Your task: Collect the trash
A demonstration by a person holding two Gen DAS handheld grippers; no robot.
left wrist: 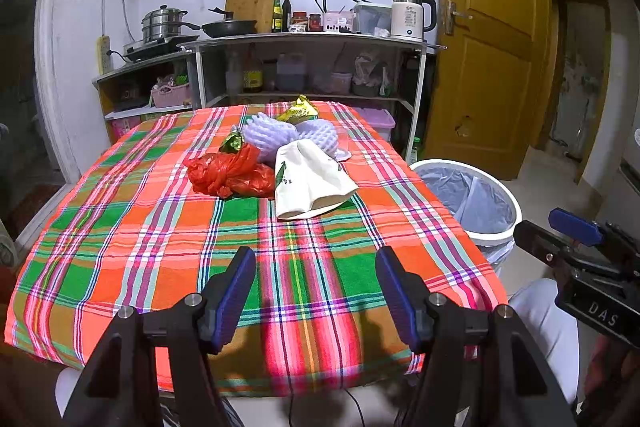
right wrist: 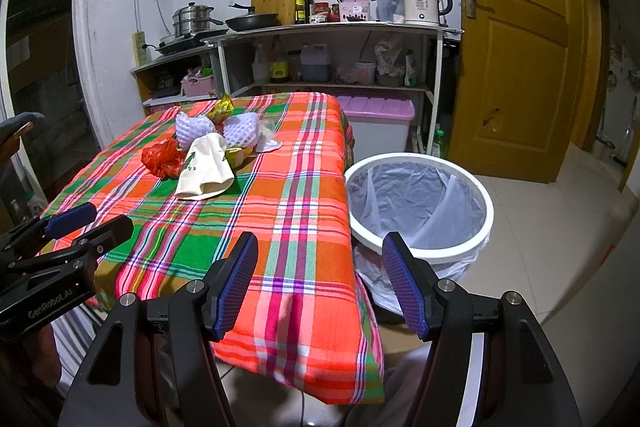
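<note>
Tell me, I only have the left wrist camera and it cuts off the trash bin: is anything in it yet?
Observer: The right wrist view shows the bin whole, and only its liner shows inside.
Operator: Is the right claw open?
Observer: Yes, the right claw is open and empty, over the table corner nearest the bin.
Operator: Anything behind the paper bag?
Observer: A small yellow container sits right beside the paper bag, on its far side.

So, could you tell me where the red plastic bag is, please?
In both views, the red plastic bag lies mid-table, touching the left side of the cream paper bag.
</note>
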